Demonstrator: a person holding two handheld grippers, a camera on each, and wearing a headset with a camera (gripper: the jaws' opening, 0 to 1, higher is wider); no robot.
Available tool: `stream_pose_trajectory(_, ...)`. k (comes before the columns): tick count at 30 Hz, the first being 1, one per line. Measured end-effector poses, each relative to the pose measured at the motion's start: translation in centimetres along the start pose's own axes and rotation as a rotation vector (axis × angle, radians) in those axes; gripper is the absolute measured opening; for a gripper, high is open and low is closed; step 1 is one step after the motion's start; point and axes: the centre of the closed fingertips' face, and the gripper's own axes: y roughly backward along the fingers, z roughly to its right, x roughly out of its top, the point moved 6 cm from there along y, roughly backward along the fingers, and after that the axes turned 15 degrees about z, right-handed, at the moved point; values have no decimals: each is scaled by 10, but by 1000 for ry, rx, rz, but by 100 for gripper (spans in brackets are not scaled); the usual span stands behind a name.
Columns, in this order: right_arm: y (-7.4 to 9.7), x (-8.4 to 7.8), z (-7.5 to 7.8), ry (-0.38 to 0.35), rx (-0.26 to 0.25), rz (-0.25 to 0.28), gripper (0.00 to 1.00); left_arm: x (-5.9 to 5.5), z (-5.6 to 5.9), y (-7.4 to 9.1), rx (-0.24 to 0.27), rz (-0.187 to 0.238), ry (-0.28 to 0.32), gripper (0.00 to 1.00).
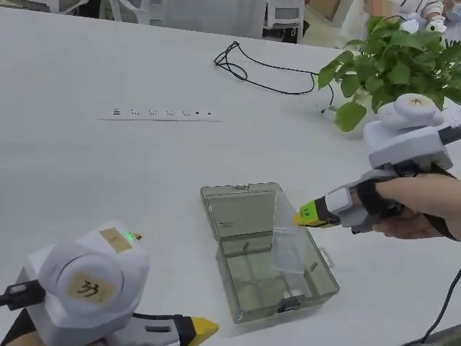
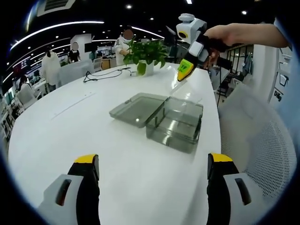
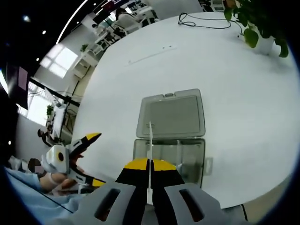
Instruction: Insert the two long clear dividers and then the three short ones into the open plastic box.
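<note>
The fingers [image 2: 86, 165] of the left gripper [image 2: 152, 161] are spread wide apart and nothing is gripped between them; this gripper is seen at the near left of the white table [image 1: 72, 166]. To its right, the open plastic box [image 1: 259, 306] is placed, with its lid [image 1: 241, 209] laid flat on the far side. Over the box's tray a clear divider [image 1: 289, 245] is held, pinched at its upper edge by the closed fingers of the right gripper [image 1: 301, 215]. Whether its lower edge touches the tray cannot be told. At the far right a potted plant [image 1: 389, 65] is seen.
</note>
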Motion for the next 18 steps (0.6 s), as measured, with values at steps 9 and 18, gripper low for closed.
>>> stream_pose_trajectory(9,-17,-1,3,21,-50,-126,2,-6,-5,-9,-55,17,-1,98)
stream_pose_trajectory(18,-27,-11,1,4,-92,-229,2,-16,-8,-9,-67,29,33,98)
